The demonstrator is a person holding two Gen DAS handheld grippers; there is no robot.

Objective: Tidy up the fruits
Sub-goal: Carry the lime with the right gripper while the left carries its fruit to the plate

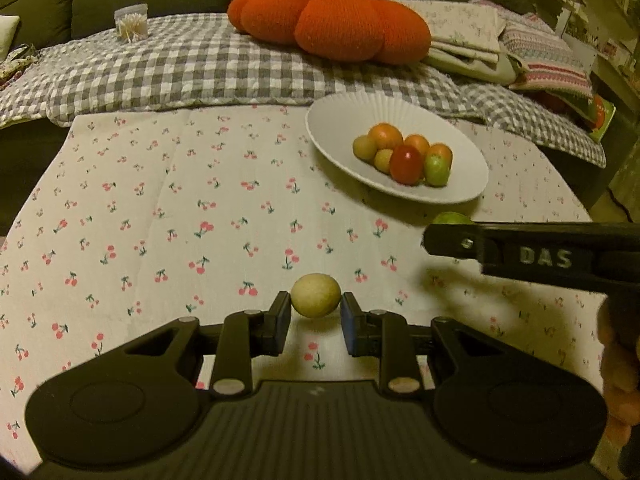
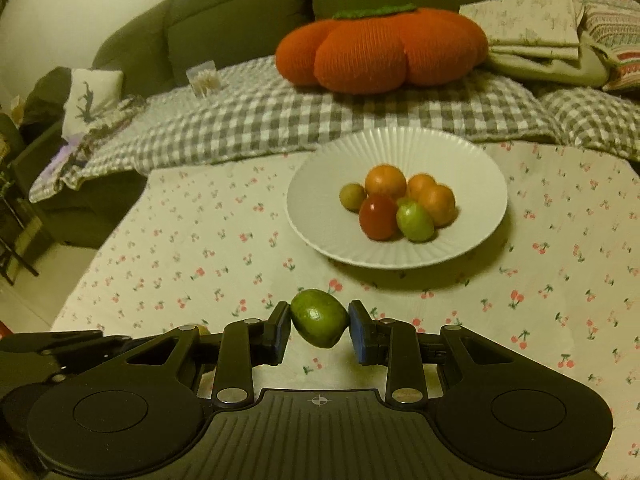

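Note:
A pale yellow round fruit (image 1: pixel 316 295) sits between the pads of my left gripper (image 1: pixel 315 314), which is shut on it just above the cherry-print cloth (image 1: pixel 180 208). My right gripper (image 2: pixel 319 326) is shut on a green lime-like fruit (image 2: pixel 319 317), also held over the cloth. In the left wrist view the right gripper (image 1: pixel 436 236) enters side-on from the right, with the green fruit (image 1: pixel 452 218) peeking above it. Ahead lies a white ribbed plate (image 1: pixel 360 108) (image 2: pixel 400 148) with several orange, red, green and yellowish fruits piled on it.
Behind the table a grey checked blanket (image 1: pixel 180 68) covers a sofa, with an orange pumpkin cushion (image 1: pixel 332 20), a box of cotton swabs (image 1: pixel 131 24) and folded cloths (image 1: pixel 468 40). The table's left edge drops to the floor (image 2: pixel 60 272).

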